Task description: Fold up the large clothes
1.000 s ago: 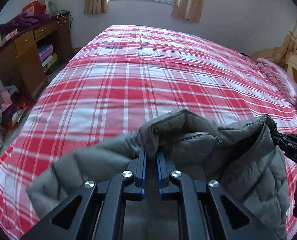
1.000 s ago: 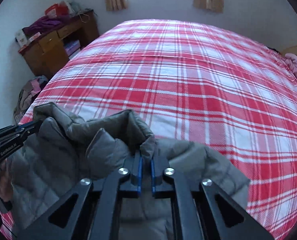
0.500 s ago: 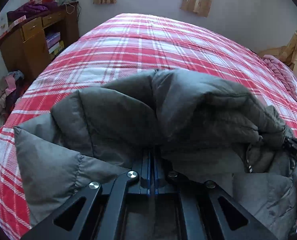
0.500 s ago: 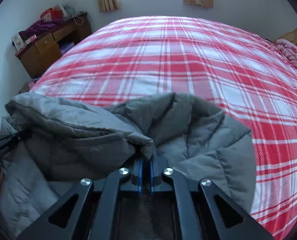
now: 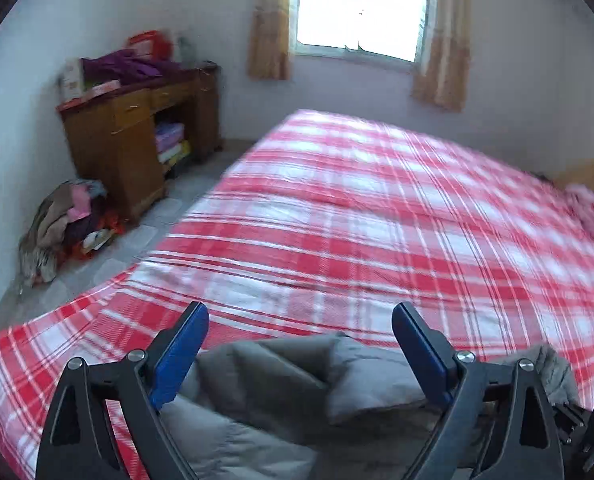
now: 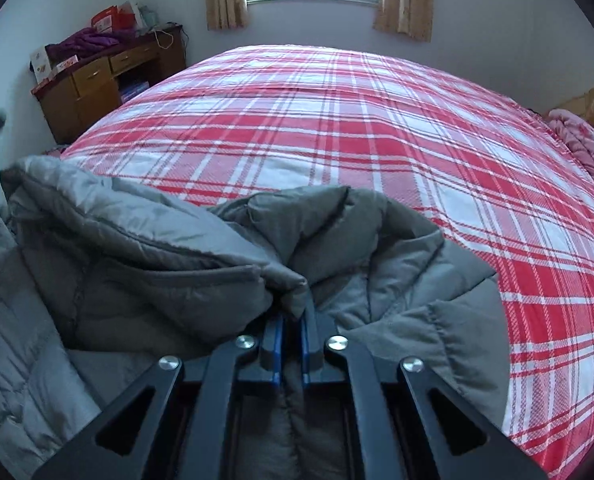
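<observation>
A grey padded jacket (image 6: 137,248) lies bunched on the near part of the red plaid bed (image 6: 337,120). My right gripper (image 6: 293,314) is shut on a fold of it, the fabric pinched between the blue pads. In the left wrist view my left gripper (image 5: 300,312) has its jaws opening wide. The jacket (image 5: 289,384) lies below and between its blue pads (image 5: 177,352), which do not press on it. The left wrist view is blurred by motion.
A wooden desk (image 5: 129,140) with piled things stands by the left wall, with a heap of clothes (image 5: 65,224) on the floor beside it. A pink blanket (image 6: 585,144) lies at the bed's right edge. Plaid bedcover (image 5: 377,220) stretches beyond the jacket.
My left gripper opened, let go of the jacket and rose, now looking further up the room. The right gripper sank with the jacket, which now rests on the bed.
</observation>
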